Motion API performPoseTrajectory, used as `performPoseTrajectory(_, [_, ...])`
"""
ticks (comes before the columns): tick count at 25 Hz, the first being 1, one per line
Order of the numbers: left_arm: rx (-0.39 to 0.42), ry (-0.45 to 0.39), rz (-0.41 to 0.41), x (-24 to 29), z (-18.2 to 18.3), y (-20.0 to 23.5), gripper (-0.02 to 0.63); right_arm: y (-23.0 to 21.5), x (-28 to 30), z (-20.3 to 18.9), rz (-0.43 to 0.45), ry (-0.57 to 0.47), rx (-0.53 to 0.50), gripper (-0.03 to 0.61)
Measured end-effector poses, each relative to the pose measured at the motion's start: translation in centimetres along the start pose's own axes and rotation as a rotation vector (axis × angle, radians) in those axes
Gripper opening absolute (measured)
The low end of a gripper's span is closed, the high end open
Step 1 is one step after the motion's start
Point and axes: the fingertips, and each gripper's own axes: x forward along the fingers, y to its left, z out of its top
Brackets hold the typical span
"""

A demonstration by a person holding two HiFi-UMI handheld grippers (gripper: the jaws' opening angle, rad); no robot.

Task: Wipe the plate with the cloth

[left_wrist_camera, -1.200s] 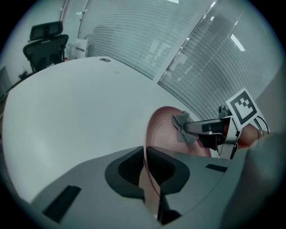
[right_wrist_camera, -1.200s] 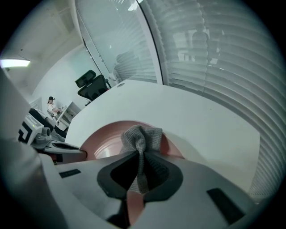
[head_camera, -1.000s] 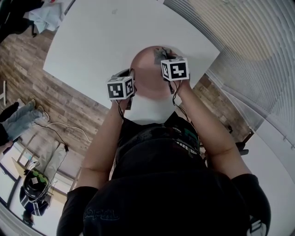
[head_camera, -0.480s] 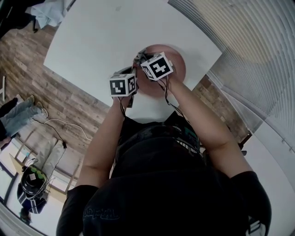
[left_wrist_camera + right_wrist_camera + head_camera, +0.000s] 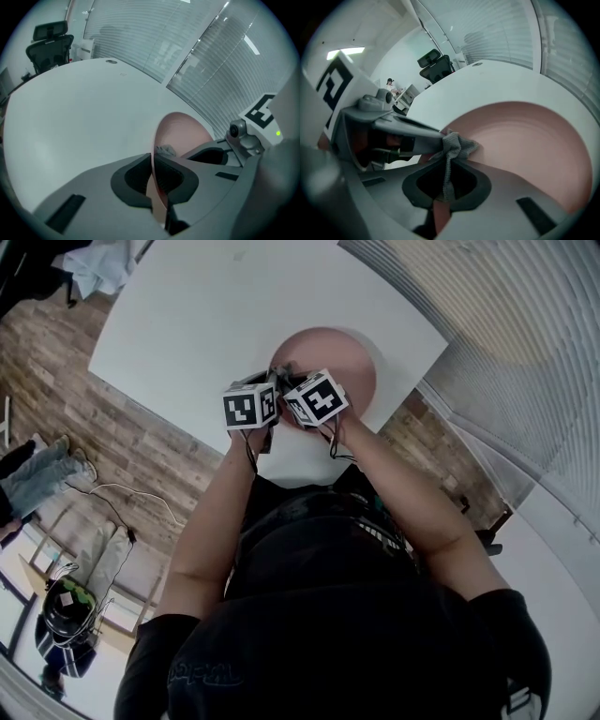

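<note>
A round pink plate point(image 5: 347, 354) lies near the front edge of the white table point(image 5: 202, 315). My left gripper point(image 5: 271, 382) is shut on the plate's near-left rim; in the left gripper view the rim point(image 5: 187, 133) runs edge-on between the closed jaws point(image 5: 152, 177). My right gripper point(image 5: 287, 373) is shut on a small grey cloth point(image 5: 453, 144), whose bunched end rests on the plate point(image 5: 525, 136) close to that rim. The cloth point(image 5: 165, 150) also peeks out just past the left jaws. The two grippers sit side by side, almost touching.
The table's front edge runs just below the plate, with wood floor point(image 5: 112, 427) beyond it. A black office chair point(image 5: 49, 40) stands at the table's far side. Slatted blinds point(image 5: 506, 324) line the wall to the right.
My right gripper has swept the cloth leftward across the plate, from its right side to beside the left gripper. The left gripper has kept its grip on the rim.
</note>
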Motion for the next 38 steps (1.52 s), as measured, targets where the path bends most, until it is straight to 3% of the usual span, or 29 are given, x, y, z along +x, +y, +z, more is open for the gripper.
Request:
performPoseTrajectory(5, [0.000, -0.002, 0.002, 0.1, 0.0, 0.0, 0.028, 2.3, -0.2, -3.6, 0.057, 0.065, -0.041, 0.035])
performPoseTrajectory(11, [0.017, -0.005, 0.014, 0.2, 0.5, -0.1, 0.028, 2.0, -1.7, -6.8, 0.035, 0.191, -0.073, 0.035])
performPoseTrajectory(16, [0.031, -0.005, 0.019, 0.5, 0.5, -0.1, 0.028, -0.2, -4.0, -10.5, -0.041, 0.332, -0.126, 0.035])
performPoseTrajectory(21, [0.049, 0.003, 0.023, 0.5, 0.5, -0.2, 0.028, -4.8, -6.8, -12.2, -0.195, 0.410, -0.142, 0.035])
performPoseTrajectory(27, [0.116, 0.031, 0.030, 0.7, 0.6, -0.6, 0.029, -10.5, -9.3, -10.4, -0.321, 0.386, -0.125, 0.036])
performPoseTrajectory(32, [0.136, 0.046, 0.018, 0.8, 0.8, -0.7, 0.029, -14.1, -9.4, -5.9, -0.455, 0.335, -0.204, 0.036])
performPoseTrajectory(38, [0.124, 0.051, 0.004, 0.6, 0.7, -0.5, 0.029, -14.5, -7.3, 0.4, -0.467, 0.201, -0.275, 0.035])
